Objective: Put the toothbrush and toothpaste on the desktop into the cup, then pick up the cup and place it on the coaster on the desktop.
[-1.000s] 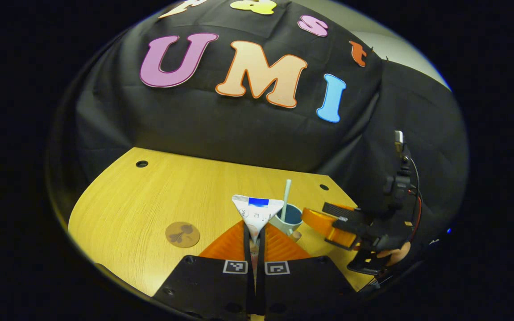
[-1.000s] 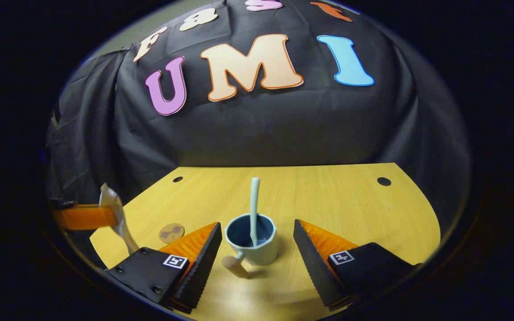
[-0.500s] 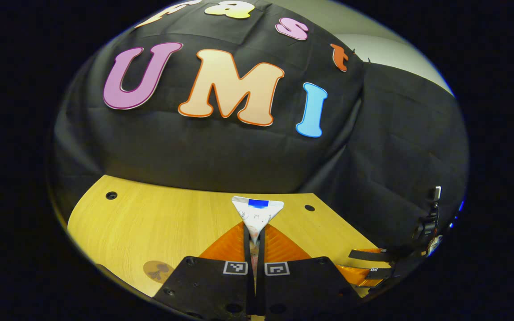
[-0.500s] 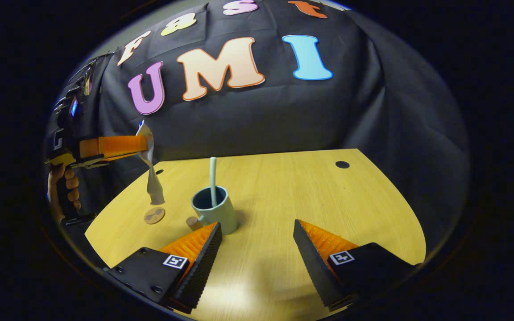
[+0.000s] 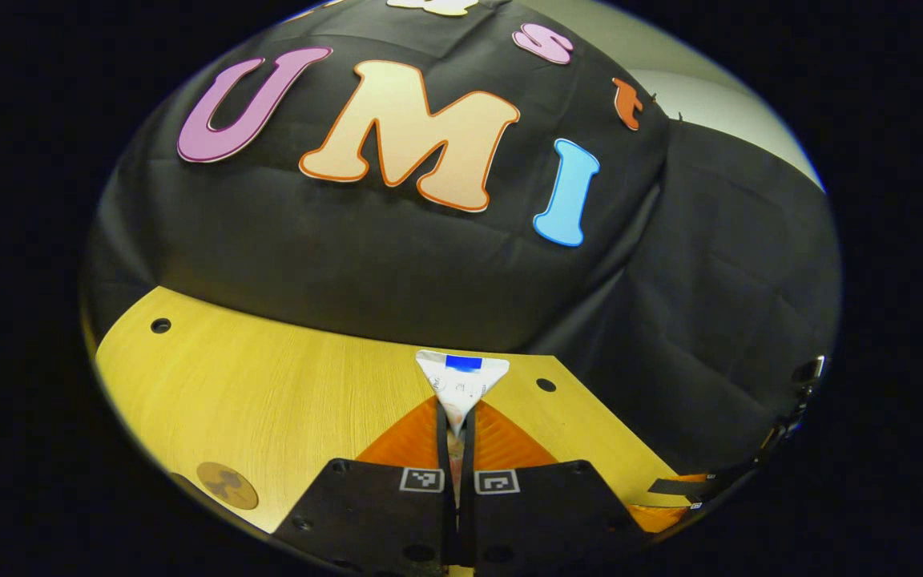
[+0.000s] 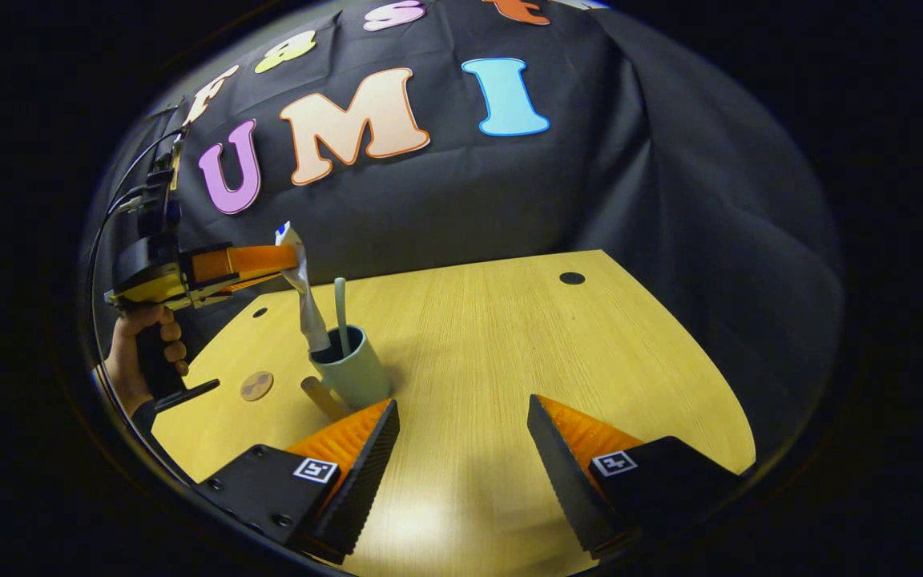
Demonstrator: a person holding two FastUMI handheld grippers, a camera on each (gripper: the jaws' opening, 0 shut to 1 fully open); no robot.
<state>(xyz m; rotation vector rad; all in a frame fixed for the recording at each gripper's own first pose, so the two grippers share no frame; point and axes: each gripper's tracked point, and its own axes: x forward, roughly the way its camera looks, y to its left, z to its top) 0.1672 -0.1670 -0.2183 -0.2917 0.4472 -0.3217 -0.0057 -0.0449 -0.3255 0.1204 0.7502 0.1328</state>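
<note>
Left gripper (image 5: 457,433) clamps the toothpaste (image 5: 461,383) by its flat end above the desktop (image 6: 509,336), the tube hanging into the cup (image 6: 349,373) beside the toothbrush (image 6: 340,304). Right gripper (image 6: 461,437) is spread wide, holding nothing. Coaster (image 6: 256,385) lies left of the cup, apart.

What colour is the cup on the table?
Pale green cup, dark inside; clearest in the right gripper view.

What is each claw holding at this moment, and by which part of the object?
The left claw grips the toothpaste by its flat crimped tail end, the tube hanging down into the cup. The right claw is open, holding nothing.
</note>
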